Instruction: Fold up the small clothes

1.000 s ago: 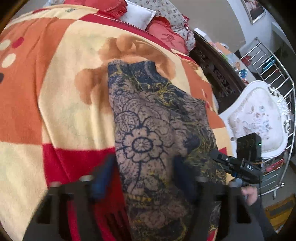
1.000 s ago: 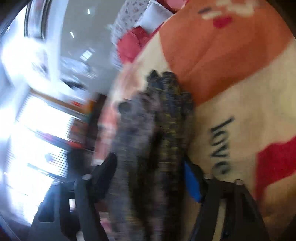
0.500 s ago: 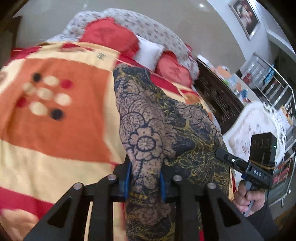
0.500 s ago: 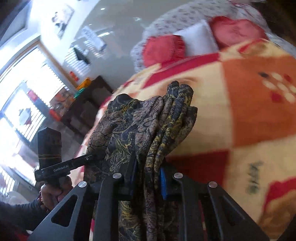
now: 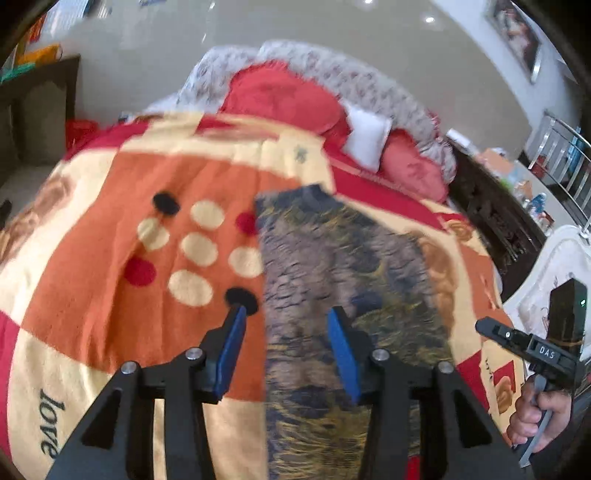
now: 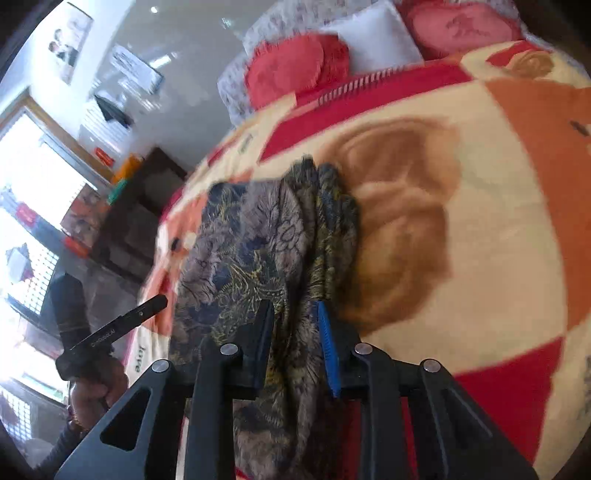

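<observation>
One patterned garment point(image 5: 343, 295) lies on one big patchwork blanket point(image 5: 110, 295). Two grippers are out: the left gripper point(image 5: 288, 343) and the right gripper point(image 6: 295, 332), each with two fingers. At the head of the bed I count two red cushions point(image 5: 280, 96) and one white pillow point(image 5: 369, 136) between them. On the orange blanket square there are six cream dots point(image 5: 199, 249), two red dots and two black dots. One framed picture point(image 5: 513, 29) hangs on the wall, and one white chair point(image 5: 554, 266) stands beside the bed.

Left gripper point(image 5: 286, 332) now spread wide, patterned garment point(image 5: 343, 280) released onto the blanket point(image 5: 110, 221) (flat), right gripper point(image 6: 295, 332) loosened.
</observation>
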The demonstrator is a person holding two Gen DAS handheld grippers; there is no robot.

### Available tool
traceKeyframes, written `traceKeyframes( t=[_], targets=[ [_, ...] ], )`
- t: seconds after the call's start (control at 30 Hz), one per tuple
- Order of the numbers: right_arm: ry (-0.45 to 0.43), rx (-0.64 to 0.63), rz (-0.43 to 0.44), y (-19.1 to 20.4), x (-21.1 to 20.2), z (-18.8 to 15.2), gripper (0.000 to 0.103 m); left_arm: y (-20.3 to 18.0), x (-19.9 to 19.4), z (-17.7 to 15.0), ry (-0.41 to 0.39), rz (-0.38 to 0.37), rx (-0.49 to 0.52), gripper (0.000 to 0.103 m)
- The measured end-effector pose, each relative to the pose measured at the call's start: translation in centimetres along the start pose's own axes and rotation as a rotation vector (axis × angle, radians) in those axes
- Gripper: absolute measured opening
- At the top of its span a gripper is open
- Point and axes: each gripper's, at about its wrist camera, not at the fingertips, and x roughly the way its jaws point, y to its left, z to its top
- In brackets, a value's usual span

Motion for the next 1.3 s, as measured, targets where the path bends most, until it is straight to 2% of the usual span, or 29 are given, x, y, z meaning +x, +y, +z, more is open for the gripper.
traceKeyframes(
  t=[0.1, 0.23, 0.3, 0.37, 0.43, 0.47, 0.53, 0.63, 1.3],
  targets=[
    [-0.052, -0.149, -0.037, 2.7, -1.5, -0.3, 0.041, -2.9, 0.5, -0.3, -0.024, 0.009, 0.053, 0.048],
    [-0.012, -0.427, -0.1, 9.5, 0.4, -2.6, 0.041, -5.5, 3.5, -1.1, 0.002, 0.096, 0.093, 0.05],
    [0.019, -0.485, -0.109, 10.2, 1.9, -4.4, 0.04, -5.8, 6.2, -2.1, 0.051, 0.164, 0.108, 0.051],
    [0.071, -0.478, -0.18, 9.2, 4.3, -6.3, 0.04, -5.8, 7.9, -3.4, 0.084, 0.213, 0.128, 0.05],
    [0.09, -0.472, -0.216, 7.9, 5.7, -8.0, 0.04, -6.6, 8.1, -4.6, 0.043, 0.259, 0.187, 0.051],
    [0.024, -0.501, -0.208, 7.5, 5.5, -9.2, 0.04, -7.0, 8.2, -5.2, 0.018, 0.285, 0.212, 0.051],
    [-0.008, -0.529, -0.226, 7.5, 5.2, -10.3, 0.042, -7.1, 8.2, -5.7, -0.008, 0.3, 0.224, 0.052],
    [-0.008, -0.557, -0.248, 8.0, 5.3, -10.6, 0.046, -7.0, 8.2, -5.7, -0.013, 0.298, 0.217, 0.052],
    [-0.026, -0.568, -0.268, 8.1, 5.7, -10.4, 0.046, -6.5, 7.7, -5.5, -0.021, 0.274, 0.199, 0.052]
  ],
)
